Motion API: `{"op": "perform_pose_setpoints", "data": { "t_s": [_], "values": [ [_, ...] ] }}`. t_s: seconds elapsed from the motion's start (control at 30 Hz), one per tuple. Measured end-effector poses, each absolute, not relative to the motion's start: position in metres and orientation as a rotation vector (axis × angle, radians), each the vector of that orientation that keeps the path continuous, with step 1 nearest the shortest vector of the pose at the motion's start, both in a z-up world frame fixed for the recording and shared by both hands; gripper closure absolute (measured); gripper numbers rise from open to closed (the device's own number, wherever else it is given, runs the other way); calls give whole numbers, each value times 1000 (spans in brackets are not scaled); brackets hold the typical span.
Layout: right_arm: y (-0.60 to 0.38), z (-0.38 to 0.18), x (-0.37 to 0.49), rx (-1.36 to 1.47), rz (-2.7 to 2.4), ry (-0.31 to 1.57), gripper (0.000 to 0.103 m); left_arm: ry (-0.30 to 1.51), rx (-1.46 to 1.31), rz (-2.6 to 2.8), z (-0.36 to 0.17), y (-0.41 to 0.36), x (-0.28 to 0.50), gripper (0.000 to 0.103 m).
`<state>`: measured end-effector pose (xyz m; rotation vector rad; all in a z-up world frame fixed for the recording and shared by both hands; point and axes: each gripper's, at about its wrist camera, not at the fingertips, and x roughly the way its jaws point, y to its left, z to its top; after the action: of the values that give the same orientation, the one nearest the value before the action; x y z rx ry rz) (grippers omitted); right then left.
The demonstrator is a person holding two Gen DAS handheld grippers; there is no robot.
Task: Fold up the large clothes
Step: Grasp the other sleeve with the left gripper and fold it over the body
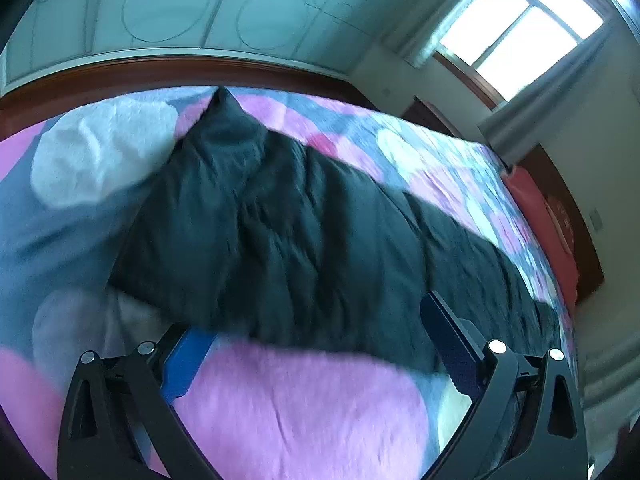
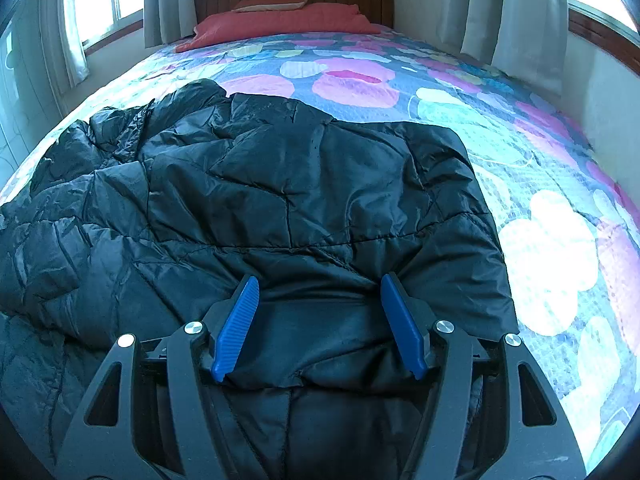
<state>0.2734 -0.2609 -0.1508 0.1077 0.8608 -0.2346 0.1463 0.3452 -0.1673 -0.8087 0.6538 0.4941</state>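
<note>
Two claws work a black puffer jacket (image 2: 280,200) spread on the bed (image 2: 520,160): right claw (image 2: 319,320) half-open, pressing its hem flat; left claw (image 1: 316,356) wide, empty, probably seeking an edge.

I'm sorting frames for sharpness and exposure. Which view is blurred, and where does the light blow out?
Left wrist view: motion-smeared, the black puffer jacket and floral bedspread soft, the window blown white. Right wrist view: sharp, jacket quilting crisp with a light sheen, the windows at both upper corners overexposed. Both views: strong fisheye bending, bluish cast.
</note>
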Motion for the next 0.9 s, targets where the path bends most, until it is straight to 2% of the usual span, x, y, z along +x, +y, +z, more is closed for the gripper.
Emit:
{"op": "perform_pose_setpoints", "data": {
  "t_s": [0.1, 0.13, 0.17, 0.2, 0.23, 0.27, 0.33, 0.37, 0.4, 0.43, 0.53, 0.73, 0.9],
  "values": [
    [-261, -151, 274, 107, -234, 860, 40, 651, -799, 548, -163, 353, 155, 6],
    [-261, -151, 273, 107, -234, 860, 40, 643, -810, 560, -162, 353, 156, 10],
    [-261, -151, 274, 107, -234, 860, 40, 635, -827, 598, -162, 354, 156, 19],
    [-261, -151, 274, 106, -235, 860, 40, 628, -838, 658, -160, 355, 153, 35],
    [-261, -151, 274, 105, -235, 860, 40, 618, -853, 672, -160, 356, 149, 42],
    [-261, -151, 273, 106, -235, 860, 40, 601, -873, 669, -161, 360, 143, 45],
    [-261, -151, 273, 107, -234, 860, 40, 577, -915, 685, -162, 367, 137, 66],
    [-261, -151, 273, 107, -234, 859, 40, 568, -931, 690, -163, 371, 134, 71],
    [-261, -151, 273, 107, -234, 859, 40, 558, -939, 693, -163, 374, 133, 84],
    [-261, -151, 274, 107, -234, 859, 40, 553, -943, 688, -163, 376, 133, 87],
    [-261, -151, 274, 106, -234, 858, 40, 554, -881, 689, -156, 373, 138, 94],
    [-261, -151, 273, 107, -234, 858, 40, 469, -654, 627, -110, 334, 152, 95],
    [-261, -151, 273, 106, -235, 858, 40, 423, -464, 461, -62, 263, 183, 95]
  ]
}}
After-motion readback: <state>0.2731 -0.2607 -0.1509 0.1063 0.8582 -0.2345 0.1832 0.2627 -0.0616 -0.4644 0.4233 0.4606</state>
